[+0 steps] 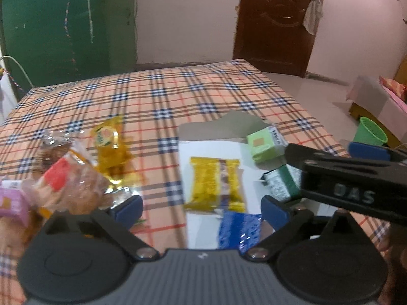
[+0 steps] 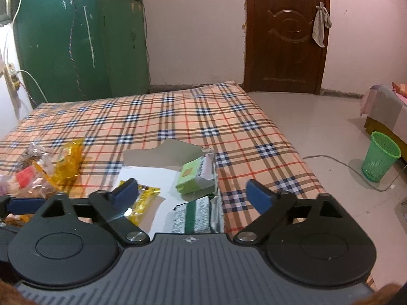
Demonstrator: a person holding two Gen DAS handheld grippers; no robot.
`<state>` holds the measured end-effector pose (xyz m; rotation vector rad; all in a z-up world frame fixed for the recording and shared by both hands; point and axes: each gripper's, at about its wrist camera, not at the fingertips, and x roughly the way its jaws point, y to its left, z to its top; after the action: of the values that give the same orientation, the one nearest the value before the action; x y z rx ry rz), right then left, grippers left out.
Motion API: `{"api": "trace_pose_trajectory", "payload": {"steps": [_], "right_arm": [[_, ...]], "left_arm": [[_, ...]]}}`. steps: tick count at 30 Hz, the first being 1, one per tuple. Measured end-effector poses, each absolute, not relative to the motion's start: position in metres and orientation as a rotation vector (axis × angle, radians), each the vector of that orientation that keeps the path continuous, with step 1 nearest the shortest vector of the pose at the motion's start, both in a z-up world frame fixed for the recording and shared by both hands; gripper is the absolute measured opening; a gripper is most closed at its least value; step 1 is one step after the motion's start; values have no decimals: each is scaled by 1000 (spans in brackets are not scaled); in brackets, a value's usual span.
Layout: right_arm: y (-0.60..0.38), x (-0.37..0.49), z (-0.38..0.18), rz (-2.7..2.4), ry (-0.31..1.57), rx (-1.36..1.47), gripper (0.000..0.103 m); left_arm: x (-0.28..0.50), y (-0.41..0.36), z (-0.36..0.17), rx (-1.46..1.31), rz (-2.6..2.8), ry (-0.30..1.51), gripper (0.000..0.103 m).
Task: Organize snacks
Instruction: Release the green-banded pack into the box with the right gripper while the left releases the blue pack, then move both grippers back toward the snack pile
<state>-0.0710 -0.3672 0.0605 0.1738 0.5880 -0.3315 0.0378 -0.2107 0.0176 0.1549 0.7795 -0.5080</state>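
left fingers: left gripper (image 1: 202, 209) spread wide, nothing pinched. The yellow foil-wrapped snack bar (image 1: 215, 184) lies flat just ahead, in the gap between the blue pads, not touching either pad.
right fingers: right gripper (image 2: 193, 195) also spread wide and empty. The dark green-and-white wrapped packet (image 2: 194, 216) lies between and just ahead of its pads; the light green carton-like pack (image 2: 194, 176) is further ahead.
sorted zone: white paper sheet on grey cardboard (image 1: 211, 148), lying on the plaid-covered bed (image 1: 178, 96). It carries the yellow bar, both green packs and a blue foil packet (image 1: 240, 230) just inside the left fingers.
unsorted: loose pile off to the left of the left fingers: a clear yellow bag of sweets (image 1: 112, 150), a clear bag of brown biscuits with a red label (image 1: 73, 185), and a pink pack at the frame edge.
risk 1: the right gripper body crosses in front of the left one's right finger; if both reach at once they could well clash.
risk 2: the sheet is thin on soft bedding, so a low pass could drag it and shift everything on it.
risk 3: the pile overlaps and the bags are crinkly; a grab there may catch two, or slip.
risk 4: left view is blurred, so pile edges are hard to judge.
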Motion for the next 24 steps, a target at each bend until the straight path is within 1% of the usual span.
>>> {"api": "trace_pose_trajectory", "payload": {"steps": [4,24], "right_arm": [[-359,-76,66,-325,582,167,103],[-312,-73,73,-240,576,141,103]], "left_arm": [[36,-195,21,150,-479,776,101],[32,-139,30,84,-378,750,101]]}}
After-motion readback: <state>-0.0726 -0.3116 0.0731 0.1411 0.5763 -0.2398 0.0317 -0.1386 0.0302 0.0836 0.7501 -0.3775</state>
